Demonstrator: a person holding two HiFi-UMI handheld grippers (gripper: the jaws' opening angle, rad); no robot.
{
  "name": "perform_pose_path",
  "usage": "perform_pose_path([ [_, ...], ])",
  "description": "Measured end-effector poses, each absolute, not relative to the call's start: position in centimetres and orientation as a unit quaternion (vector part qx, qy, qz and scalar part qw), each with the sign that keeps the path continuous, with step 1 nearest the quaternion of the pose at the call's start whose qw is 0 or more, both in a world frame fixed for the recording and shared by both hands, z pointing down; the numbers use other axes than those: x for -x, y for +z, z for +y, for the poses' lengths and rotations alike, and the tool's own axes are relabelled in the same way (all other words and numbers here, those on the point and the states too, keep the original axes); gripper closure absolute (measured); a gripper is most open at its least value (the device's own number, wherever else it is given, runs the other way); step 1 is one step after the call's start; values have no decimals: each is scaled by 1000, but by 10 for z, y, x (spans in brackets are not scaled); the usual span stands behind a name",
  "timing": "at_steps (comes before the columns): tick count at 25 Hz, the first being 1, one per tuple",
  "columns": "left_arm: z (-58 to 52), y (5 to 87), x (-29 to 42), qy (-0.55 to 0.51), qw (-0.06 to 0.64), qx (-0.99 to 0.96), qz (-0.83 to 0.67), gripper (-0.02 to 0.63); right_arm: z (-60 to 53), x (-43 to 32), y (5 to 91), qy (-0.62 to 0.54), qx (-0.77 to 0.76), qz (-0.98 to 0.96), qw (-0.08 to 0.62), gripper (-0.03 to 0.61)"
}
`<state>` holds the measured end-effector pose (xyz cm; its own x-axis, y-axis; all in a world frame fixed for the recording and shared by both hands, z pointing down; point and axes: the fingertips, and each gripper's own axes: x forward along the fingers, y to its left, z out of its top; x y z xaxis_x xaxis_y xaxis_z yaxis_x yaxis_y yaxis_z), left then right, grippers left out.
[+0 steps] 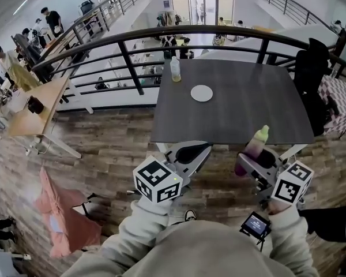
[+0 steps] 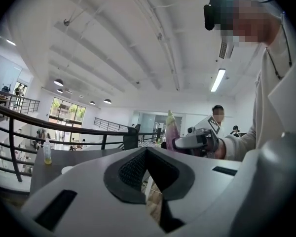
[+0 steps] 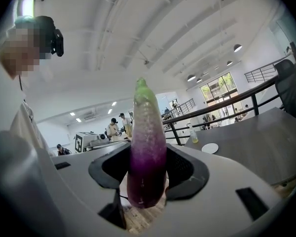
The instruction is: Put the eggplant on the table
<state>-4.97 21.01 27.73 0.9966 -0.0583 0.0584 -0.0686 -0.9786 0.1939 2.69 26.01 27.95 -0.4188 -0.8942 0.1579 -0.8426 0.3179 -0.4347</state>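
- now the right hand-held gripper (image 1: 249, 159) has its jaws closed on the eggplant (image 1: 252, 148), pads pressing the purple lower half from both sides, so they stand fairly wide apart.
- the eggplant stands nearly upright in that grip, green tip up, purple end hanging below the pads.
- it is in the air just off the near edge of the dark tabletop (image 1: 248, 114), toward that edge's right end; only its green tip overlaps the edge in the head view, and it does not rest on the tabletop.
- the left hand-held gripper (image 1: 188, 152) is also just off the tabletop's near edge, toward the left end, with its jaws drawn together and nothing between them.
- a clear bottle (image 1: 175, 69) stands at the tabletop's far left edge, and a white round plate (image 1: 201, 93) lies near it, further in.
- a black railing (image 1: 132, 68) curves along the tabletop's far side.
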Motion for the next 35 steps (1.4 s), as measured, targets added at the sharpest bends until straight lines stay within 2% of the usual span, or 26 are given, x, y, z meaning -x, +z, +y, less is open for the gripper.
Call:
perform_pose_path([
  [16, 131, 290, 33, 17, 115, -993, -33, 609, 180, -48, 292, -245, 541, 803, 56, 364],
  [35, -38, 289, -98, 7, 116, -991, -67, 609, 9, -184, 296, -244, 512, 822, 46, 364],
])
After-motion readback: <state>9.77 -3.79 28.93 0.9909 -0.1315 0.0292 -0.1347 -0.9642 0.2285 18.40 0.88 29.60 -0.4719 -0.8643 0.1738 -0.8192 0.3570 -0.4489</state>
